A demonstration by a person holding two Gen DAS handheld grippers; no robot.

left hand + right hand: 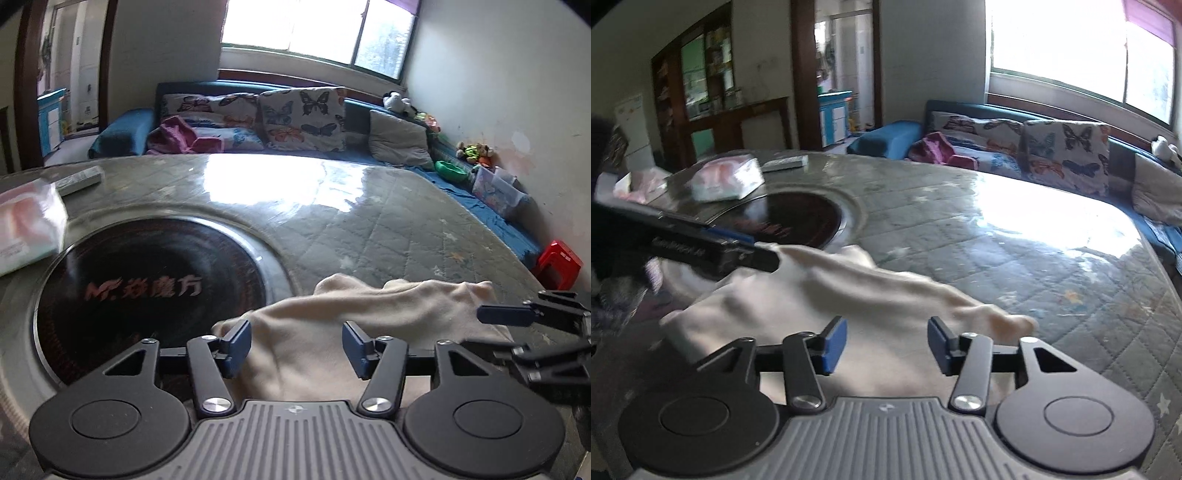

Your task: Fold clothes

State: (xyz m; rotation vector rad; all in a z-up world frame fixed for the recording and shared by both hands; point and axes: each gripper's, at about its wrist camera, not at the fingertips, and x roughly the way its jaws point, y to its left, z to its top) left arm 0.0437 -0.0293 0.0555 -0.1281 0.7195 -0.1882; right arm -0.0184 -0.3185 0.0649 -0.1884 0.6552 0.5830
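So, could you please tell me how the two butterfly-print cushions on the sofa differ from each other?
The right butterfly cushion stands upright against the backrest, fully visible. The left butterfly cushion sits lower and leans back, its lower part hidden behind a pink garment. Both share a pale cover with coloured butterflies.

Bright window (317,29) lights a blue sofa (236,122) with butterfly cushions (303,118), pale walls.

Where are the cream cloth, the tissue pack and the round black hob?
Cream cloth (314,343), left wrist view, middle.
Plastic-wrapped tissue pack (727,179), right wrist view, top face.
Round black glass hob (147,291), left wrist view, centre.
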